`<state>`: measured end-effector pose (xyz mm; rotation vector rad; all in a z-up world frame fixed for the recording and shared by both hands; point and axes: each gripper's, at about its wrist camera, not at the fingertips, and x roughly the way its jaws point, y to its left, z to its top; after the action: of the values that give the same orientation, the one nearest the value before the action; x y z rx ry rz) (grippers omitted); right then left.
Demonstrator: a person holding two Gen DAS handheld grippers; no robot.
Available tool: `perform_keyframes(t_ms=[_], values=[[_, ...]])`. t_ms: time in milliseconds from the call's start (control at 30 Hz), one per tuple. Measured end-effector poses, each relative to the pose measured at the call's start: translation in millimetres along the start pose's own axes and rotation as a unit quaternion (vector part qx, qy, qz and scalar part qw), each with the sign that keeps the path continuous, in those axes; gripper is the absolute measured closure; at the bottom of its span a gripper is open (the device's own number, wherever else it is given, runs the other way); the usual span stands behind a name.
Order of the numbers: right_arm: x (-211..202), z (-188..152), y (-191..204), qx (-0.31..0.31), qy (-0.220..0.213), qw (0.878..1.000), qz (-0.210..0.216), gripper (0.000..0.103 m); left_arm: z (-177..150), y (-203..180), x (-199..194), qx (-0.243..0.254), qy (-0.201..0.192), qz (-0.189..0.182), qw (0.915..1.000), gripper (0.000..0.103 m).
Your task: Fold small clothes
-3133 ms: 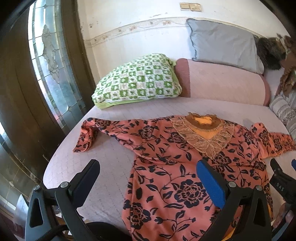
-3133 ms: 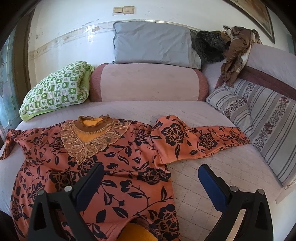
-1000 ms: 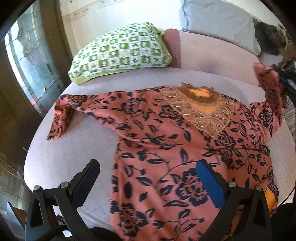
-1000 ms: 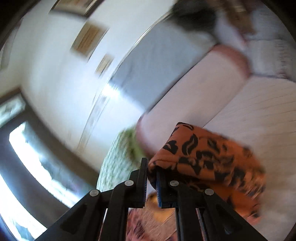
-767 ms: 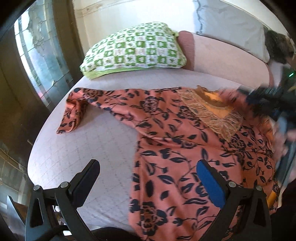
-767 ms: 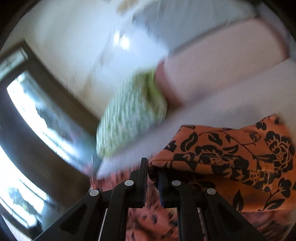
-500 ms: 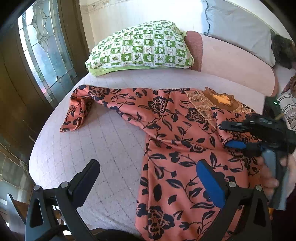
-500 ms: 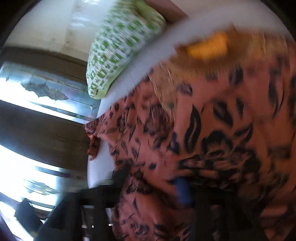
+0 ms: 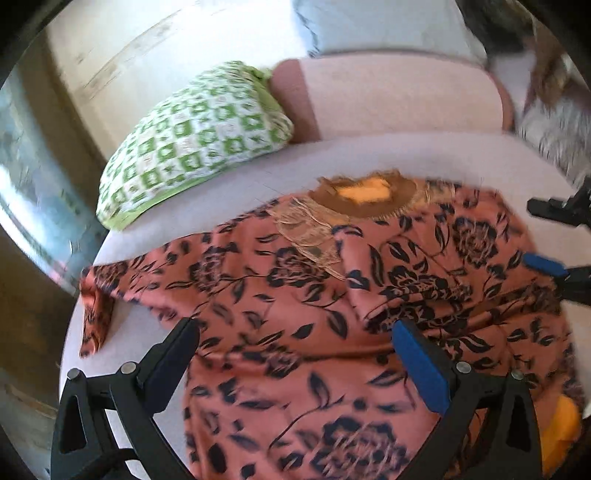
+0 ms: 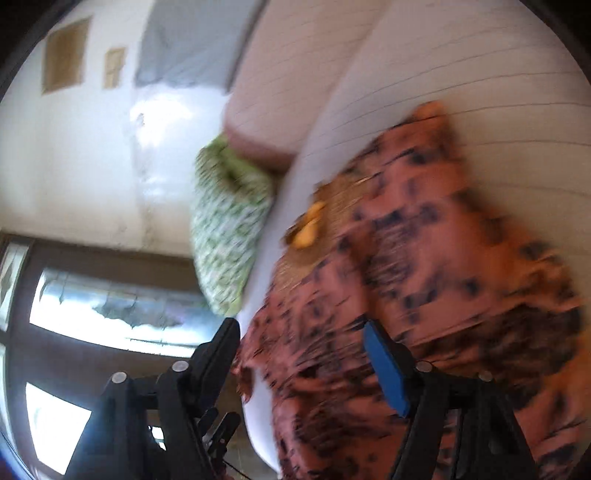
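Observation:
An orange top with black flowers (image 9: 303,295) lies flat on the pale bed (image 9: 258,177). Its right sleeve (image 9: 417,284) is folded across the chest; its left sleeve (image 9: 99,295) stretches out to the left bed edge. My left gripper (image 9: 295,354) is open and empty above the lower part of the top. My right gripper (image 10: 303,354) is open and empty, tilted, over the top (image 10: 424,295); it also shows at the right edge of the left wrist view (image 9: 554,240). The right wrist view is blurred.
A green checked pillow (image 9: 195,144) and a pink bolster (image 9: 388,99) lie at the head of the bed, with a grey pillow (image 9: 376,26) behind. A striped cushion (image 9: 554,125) sits at the right. A window (image 9: 26,177) is left of the bed.
My right gripper carried the right sleeve over the chest, let it go and opened. It has drawn back to the right. My left gripper moved closer over the top.

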<state>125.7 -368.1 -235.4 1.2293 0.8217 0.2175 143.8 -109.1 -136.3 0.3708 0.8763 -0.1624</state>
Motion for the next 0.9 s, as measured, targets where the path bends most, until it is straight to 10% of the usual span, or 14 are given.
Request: perform_keyframes(t_ms=[367, 633, 900], values=[[-1.3, 23.5, -17.8, 0.019, -0.007, 0.999, -0.032, 0.042, 12.6, -44.8, 60.5, 0.013, 0.067, 0.01, 0.9976, 0.0], [20.0, 21.2, -28.7, 0.038, 0.017, 0.997, -0.065, 0.043, 17.5, -5.2, 81.9, -0.036, 0.084, 0.06, 0.994, 0.0], [26.9, 21.3, -34.7, 0.036, 0.03, 0.996, -0.071, 0.044, 14.7, 45.6, 80.1, -0.128, 0.093, -0.009, 0.9873, 0.0]])
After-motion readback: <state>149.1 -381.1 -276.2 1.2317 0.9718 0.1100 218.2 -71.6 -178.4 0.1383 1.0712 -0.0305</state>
